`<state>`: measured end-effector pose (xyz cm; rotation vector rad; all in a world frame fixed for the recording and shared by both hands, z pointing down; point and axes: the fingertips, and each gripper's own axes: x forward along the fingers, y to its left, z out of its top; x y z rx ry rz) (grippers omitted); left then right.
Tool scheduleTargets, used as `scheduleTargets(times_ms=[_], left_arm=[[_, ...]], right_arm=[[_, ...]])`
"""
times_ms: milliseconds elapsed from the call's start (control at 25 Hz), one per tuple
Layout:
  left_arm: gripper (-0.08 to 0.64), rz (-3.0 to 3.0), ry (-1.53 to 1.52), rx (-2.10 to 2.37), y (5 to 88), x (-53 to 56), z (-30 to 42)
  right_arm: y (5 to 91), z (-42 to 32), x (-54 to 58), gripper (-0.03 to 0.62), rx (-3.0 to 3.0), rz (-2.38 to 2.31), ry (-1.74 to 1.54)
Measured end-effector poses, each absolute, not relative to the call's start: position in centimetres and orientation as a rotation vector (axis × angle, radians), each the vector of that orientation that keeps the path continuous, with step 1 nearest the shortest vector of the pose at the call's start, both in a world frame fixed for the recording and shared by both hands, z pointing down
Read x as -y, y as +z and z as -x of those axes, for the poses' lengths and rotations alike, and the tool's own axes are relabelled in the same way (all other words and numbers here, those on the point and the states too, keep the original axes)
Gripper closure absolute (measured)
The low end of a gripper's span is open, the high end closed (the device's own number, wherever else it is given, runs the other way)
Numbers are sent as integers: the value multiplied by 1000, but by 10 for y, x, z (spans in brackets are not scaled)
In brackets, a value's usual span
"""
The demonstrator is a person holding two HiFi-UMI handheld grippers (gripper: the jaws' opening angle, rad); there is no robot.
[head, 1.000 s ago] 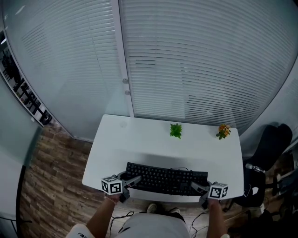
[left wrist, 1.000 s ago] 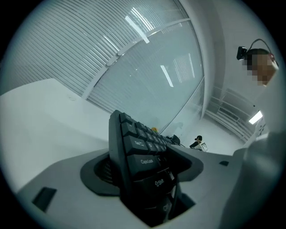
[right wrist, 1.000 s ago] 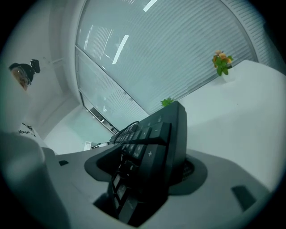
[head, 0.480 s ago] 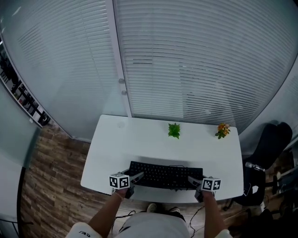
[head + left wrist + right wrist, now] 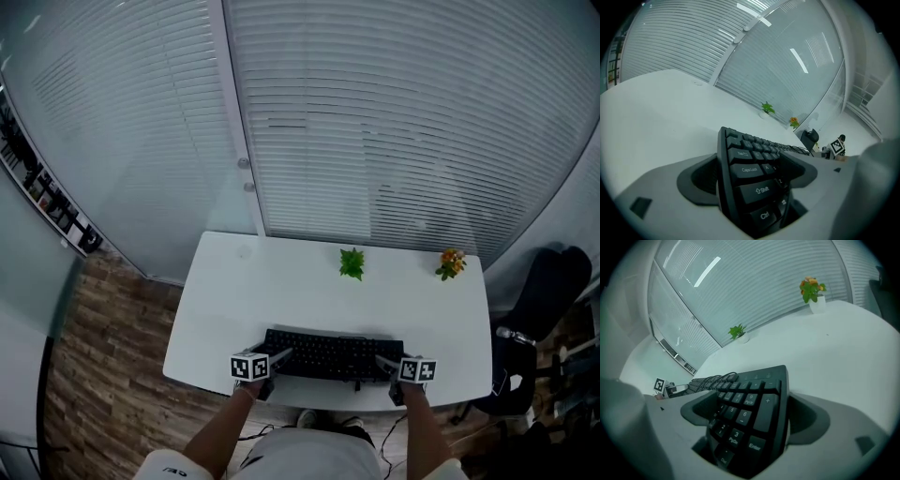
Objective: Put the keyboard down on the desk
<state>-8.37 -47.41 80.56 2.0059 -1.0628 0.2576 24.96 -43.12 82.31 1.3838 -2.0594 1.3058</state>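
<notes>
The black keyboard (image 5: 333, 354) lies flat on the white desk (image 5: 309, 286), close to its front edge. My left gripper (image 5: 278, 357) is at the keyboard's left end, my right gripper (image 5: 383, 362) at its right end. In the left gripper view the Shift and Ctrl end of the keyboard (image 5: 751, 174) stands between the jaws of the left gripper (image 5: 754, 166), which are opening. In the right gripper view the number-pad end of the keyboard (image 5: 749, 414) sits between the jaws of the right gripper (image 5: 751, 425), which are also opening. Gaps show beside the pads.
A small green plant (image 5: 352, 263) and an orange-flowered plant (image 5: 451, 262) stand at the desk's back edge, before a glass wall with blinds. A black chair (image 5: 548, 298) is to the right of the desk. The keyboard's cable (image 5: 723, 377) lies behind it.
The keyboard has come round from a slight slant to lie parallel with the desk's front edge. Both grippers stand closer together in the head view.
</notes>
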Motion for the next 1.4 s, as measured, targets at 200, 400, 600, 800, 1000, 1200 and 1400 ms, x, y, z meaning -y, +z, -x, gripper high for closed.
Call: scheduleTargets(times_ms=[200, 400, 600, 800, 1000, 1200, 1400], left_arm=[[158, -2048, 418, 1122, 818, 466, 85], [155, -2044, 466, 1156, 820, 468, 85], [150, -2040, 521, 1230, 823, 469, 88], [152, -2123, 590, 1360, 799, 472, 108], [155, -2294, 405, 1323, 736, 464, 97], [343, -2458, 173, 1233, 653, 449, 73], [419, -2614, 0, 1187, 566, 428, 58]], right_arm=[[833, -249, 429, 108, 1980, -1402, 1165], [836, -253, 430, 107, 1919, -1450, 1091], [835, -254, 429, 124, 1873, -1487, 962], [801, -259, 427, 191, 1945, -1545, 850], [732, -243, 426, 342, 2135, -1564, 658], [645, -211, 416, 448, 2293, -1554, 440], [571, -176, 398, 501, 2413, -1512, 283]])
